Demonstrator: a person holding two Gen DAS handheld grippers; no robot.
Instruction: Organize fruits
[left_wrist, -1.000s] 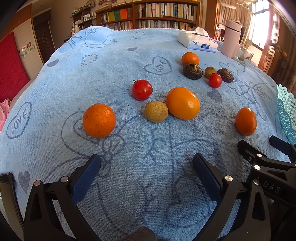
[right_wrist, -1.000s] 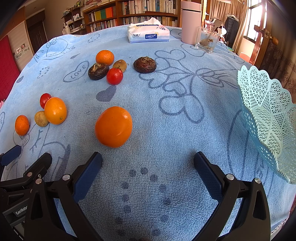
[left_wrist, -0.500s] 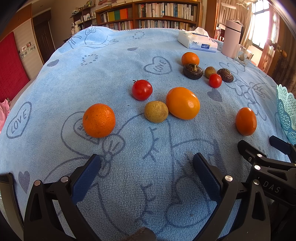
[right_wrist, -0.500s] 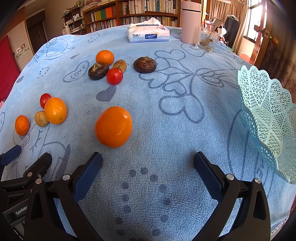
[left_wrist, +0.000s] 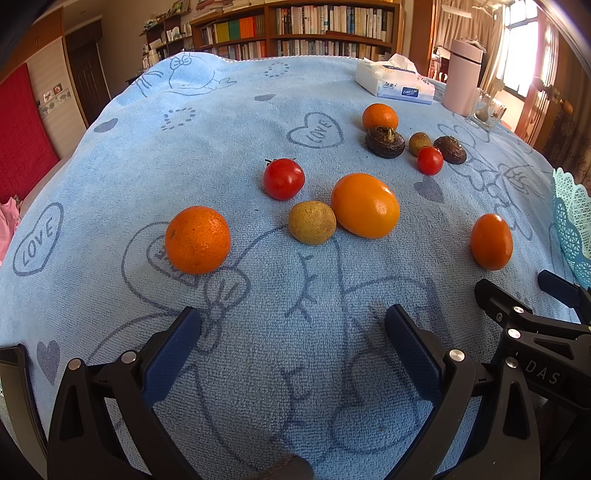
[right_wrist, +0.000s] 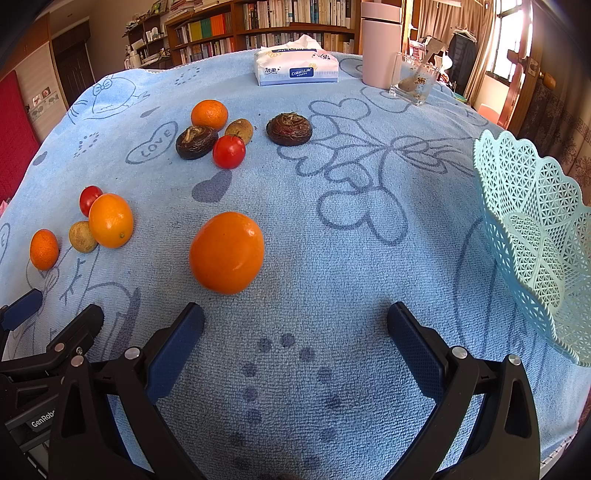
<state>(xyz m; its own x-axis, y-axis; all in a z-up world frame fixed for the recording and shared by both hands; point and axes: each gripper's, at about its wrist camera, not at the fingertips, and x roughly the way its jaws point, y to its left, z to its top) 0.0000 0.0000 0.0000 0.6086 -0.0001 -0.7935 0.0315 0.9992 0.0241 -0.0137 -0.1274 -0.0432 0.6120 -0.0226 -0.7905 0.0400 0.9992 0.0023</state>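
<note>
Fruits lie loose on a blue towel (left_wrist: 221, 147). In the left wrist view a mandarin (left_wrist: 197, 240), a brown fruit (left_wrist: 312, 222), a large orange (left_wrist: 365, 210) and a tomato (left_wrist: 283, 178) sit ahead of my open, empty left gripper (left_wrist: 291, 332). In the right wrist view an orange (right_wrist: 226, 253) lies just ahead and left of my open, empty right gripper (right_wrist: 295, 328). A turquoise lattice basket (right_wrist: 535, 229) stands at the right. A far cluster holds a mandarin (right_wrist: 209, 114), a tomato (right_wrist: 229, 151) and dark brown fruits (right_wrist: 290, 129).
A tissue pack (right_wrist: 295, 68), a pink cylinder (right_wrist: 380, 44) and a glass holder (right_wrist: 415, 79) stand at the table's far edge. The right gripper's body (left_wrist: 535, 332) shows at the lower right of the left wrist view. Bookshelves stand behind.
</note>
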